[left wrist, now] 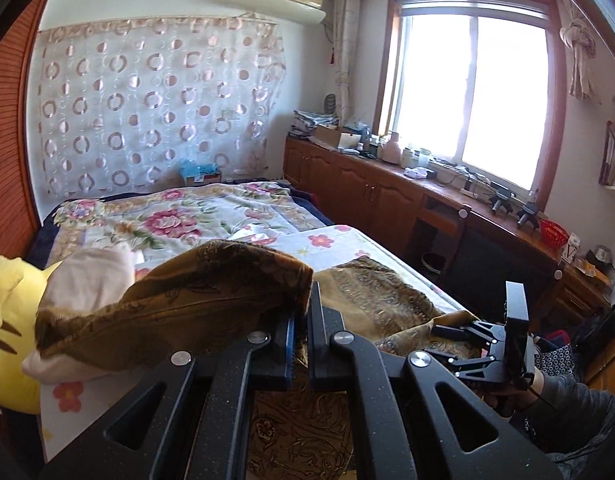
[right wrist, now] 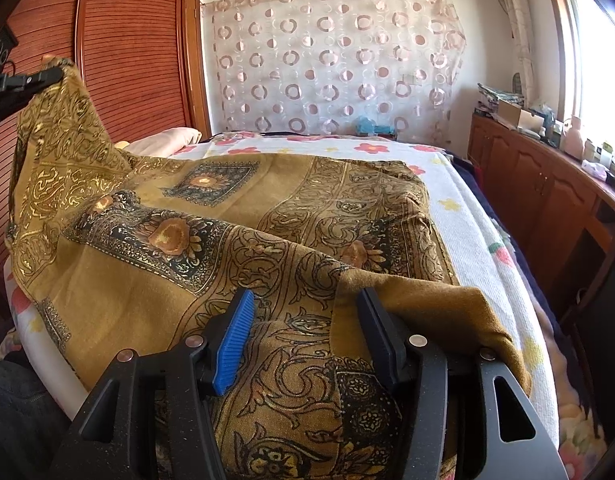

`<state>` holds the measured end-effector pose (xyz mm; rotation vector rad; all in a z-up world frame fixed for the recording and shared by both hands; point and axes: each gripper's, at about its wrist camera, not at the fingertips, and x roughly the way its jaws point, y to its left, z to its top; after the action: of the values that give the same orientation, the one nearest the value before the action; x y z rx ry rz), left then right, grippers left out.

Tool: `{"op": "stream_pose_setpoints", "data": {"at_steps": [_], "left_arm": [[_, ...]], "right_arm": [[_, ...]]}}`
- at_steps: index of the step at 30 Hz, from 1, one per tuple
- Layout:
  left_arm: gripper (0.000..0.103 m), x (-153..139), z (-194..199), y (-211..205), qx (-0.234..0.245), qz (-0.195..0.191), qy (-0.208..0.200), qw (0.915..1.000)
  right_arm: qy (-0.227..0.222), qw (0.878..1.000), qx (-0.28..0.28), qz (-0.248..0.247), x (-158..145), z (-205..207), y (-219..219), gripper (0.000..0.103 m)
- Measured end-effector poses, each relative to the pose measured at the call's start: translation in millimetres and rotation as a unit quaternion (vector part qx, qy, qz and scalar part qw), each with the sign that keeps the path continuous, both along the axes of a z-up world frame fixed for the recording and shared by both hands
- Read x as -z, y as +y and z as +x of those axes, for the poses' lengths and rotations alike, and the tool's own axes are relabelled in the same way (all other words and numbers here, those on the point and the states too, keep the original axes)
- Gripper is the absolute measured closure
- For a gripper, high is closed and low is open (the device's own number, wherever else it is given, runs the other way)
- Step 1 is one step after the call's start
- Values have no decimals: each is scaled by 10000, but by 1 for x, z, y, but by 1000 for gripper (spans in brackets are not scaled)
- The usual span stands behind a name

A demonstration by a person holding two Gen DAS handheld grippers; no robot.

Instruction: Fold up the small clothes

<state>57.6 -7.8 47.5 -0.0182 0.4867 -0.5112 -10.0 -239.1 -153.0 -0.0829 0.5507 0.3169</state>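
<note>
Brown patterned scarf [right wrist: 235, 216] covers the floral bed [right wrist: 459, 208]; left gripper [left wrist: 301, 340] pinches its raised corner, right gripper [right wrist: 303, 336] gapes wide, cabinets [right wrist: 547, 184] right.

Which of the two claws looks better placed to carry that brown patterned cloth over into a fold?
Probably the left. The left gripper is shut on a lifted corner of the brown patterned cloth, while the right gripper stands open, with cloth only draped over one finger.
</note>
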Motion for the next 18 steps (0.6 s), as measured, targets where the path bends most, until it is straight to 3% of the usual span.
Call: {"op": "stream_pose_setpoints", "data": {"at_steps": [9, 15, 17, 18], "left_arm": [[98, -10, 7, -63, 661, 224, 25, 9976], [96, 1, 10, -93, 880, 416, 225, 9950], [84, 5, 11, -91, 906, 454, 305, 9944], [71, 6, 9, -88, 914, 460, 299, 9943]], "right_arm": [[109, 9999, 27, 44, -2, -2, -2, 47], [110, 9998, 154, 106, -23, -15, -15, 45], [20, 9998, 204, 30, -31, -19, -18, 45], [-46, 9997, 221, -15, -36, -22, -18, 45]]}}
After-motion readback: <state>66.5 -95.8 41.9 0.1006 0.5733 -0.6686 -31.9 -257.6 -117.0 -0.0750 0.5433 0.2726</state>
